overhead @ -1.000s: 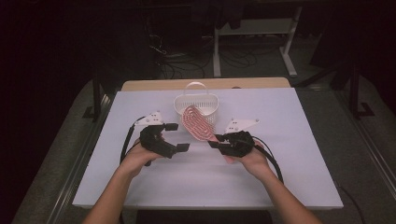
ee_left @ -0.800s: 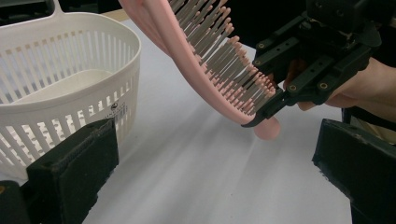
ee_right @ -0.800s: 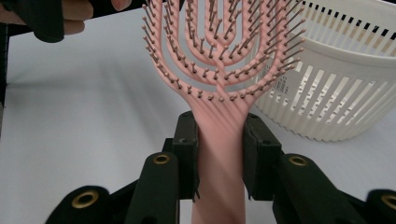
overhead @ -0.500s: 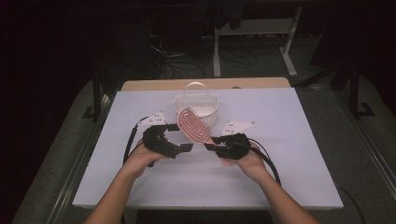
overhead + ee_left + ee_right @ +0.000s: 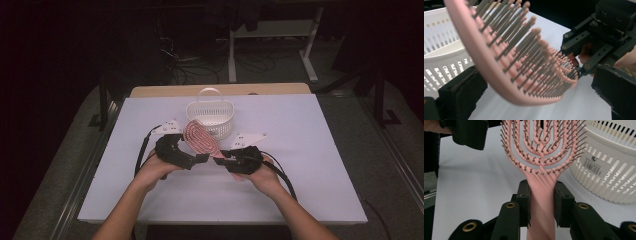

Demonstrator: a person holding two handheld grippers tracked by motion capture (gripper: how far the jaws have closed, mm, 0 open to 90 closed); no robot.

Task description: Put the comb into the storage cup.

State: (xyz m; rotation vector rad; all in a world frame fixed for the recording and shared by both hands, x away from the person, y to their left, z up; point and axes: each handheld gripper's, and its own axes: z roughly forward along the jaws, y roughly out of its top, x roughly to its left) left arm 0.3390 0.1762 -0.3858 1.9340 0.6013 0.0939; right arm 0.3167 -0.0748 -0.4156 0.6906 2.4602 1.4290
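So the right gripper has its two black pads pressed flat on either side of the pink hairbrush handle — clamped on it right where the handle widens into the head. From the right gripper view the bristles face the camera and the head fans upward, with the white slotted basket just beside it on the right, barcode sticker showing on its wall.

The left gripper is a different story — its jaws stand wide apart, one pad low on the left and the other at the right edge of the left gripper view, and the brush head arcs across the gap between them without either pad touching it. Bristles point up and away there, and the right gripper is visible past the brush, holding the far end.

In the high view the two grippers face each other near the middle of the white surface, both held in a person's hands, cables trailing back. The hairbrush is tilted up between them, its head leaning toward the basket, which sits just behind, handle upright.
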